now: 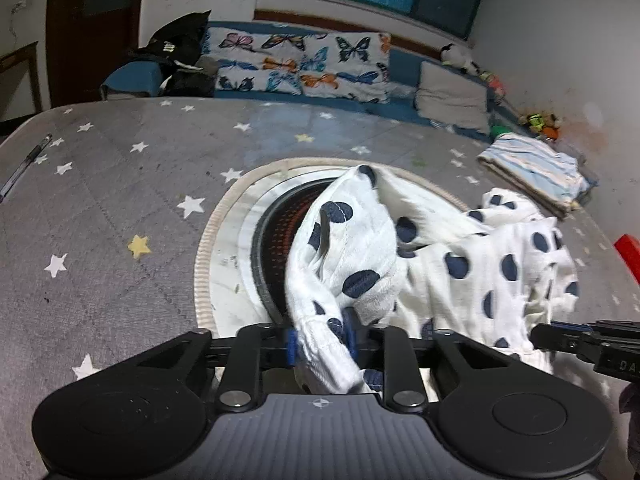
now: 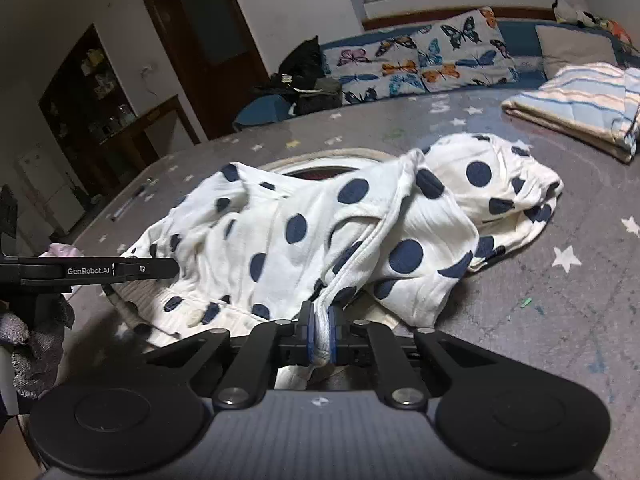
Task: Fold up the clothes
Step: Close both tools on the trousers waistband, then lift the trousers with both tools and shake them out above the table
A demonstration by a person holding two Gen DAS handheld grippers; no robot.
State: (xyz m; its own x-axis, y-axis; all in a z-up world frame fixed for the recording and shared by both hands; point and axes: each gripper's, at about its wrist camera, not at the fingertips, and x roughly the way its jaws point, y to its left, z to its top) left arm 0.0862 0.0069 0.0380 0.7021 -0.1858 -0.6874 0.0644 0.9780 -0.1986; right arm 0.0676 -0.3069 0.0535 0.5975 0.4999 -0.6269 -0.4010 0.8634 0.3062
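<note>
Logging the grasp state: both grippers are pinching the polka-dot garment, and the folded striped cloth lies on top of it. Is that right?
Not quite. Both the left gripper and right gripper do pinch the polka-dot garment, but the folded striped cloth lies apart from it on the table, not on top. The right wrist view shows the gap.

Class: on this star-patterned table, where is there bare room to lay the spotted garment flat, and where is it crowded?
Bare: the table between the pen and the round insert; also right of the spotted garment, toward the near edge. Crowded: the far right corner, with the folded striped cloth, and the middle, where both tongs grip the garment.
</note>
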